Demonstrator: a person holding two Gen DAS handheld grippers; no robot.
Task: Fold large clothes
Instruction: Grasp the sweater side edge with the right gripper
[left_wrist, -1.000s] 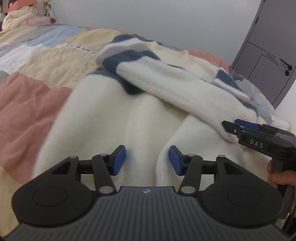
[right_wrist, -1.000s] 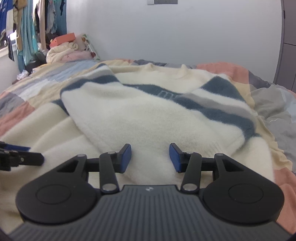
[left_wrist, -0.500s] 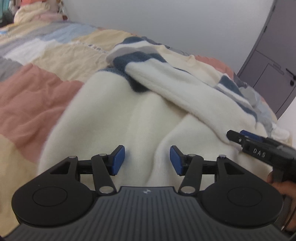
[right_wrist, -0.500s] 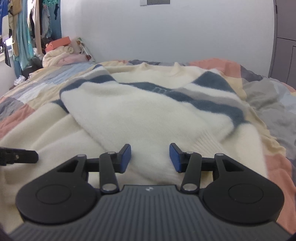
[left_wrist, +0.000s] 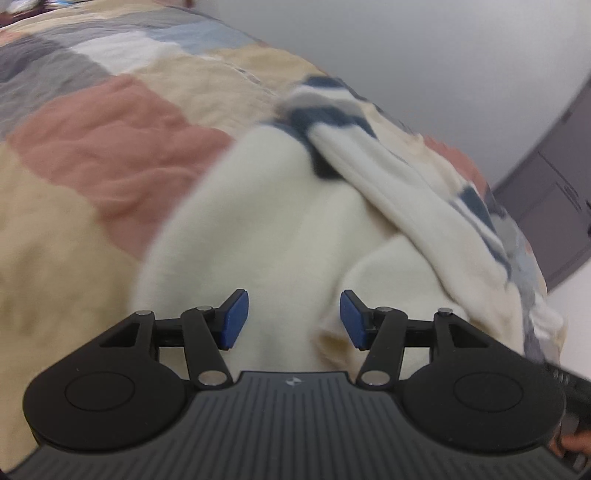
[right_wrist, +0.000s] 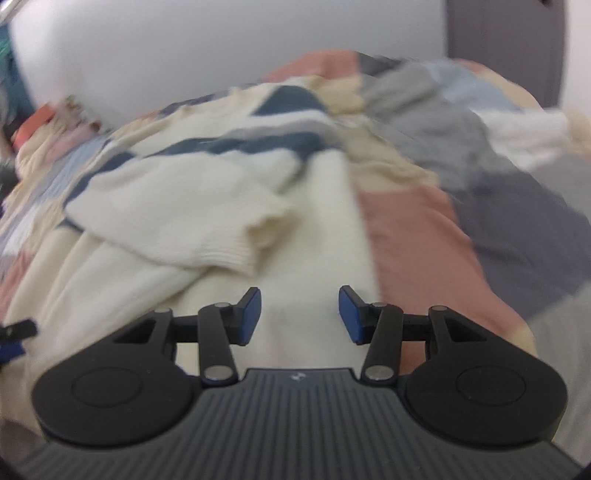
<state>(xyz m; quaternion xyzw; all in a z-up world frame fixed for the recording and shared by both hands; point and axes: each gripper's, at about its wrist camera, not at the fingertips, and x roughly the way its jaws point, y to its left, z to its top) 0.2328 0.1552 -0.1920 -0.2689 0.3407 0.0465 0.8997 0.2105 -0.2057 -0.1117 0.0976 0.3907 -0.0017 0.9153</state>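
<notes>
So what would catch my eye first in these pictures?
A fluffy cream sweater with navy and grey stripes sprawls across a pastel patchwork quilt, one sleeve folded over its body. In the foreground of each view, black tongs with blue pads stand open above the sweater, holding nothing.

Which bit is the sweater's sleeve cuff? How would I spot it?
Start at the patchwork quilt covering the bed, then find the cream sweater with navy stripes spread on it. The sleeve cuff is the ribbed end of the sleeve folded across the sweater's plain front.
</notes>
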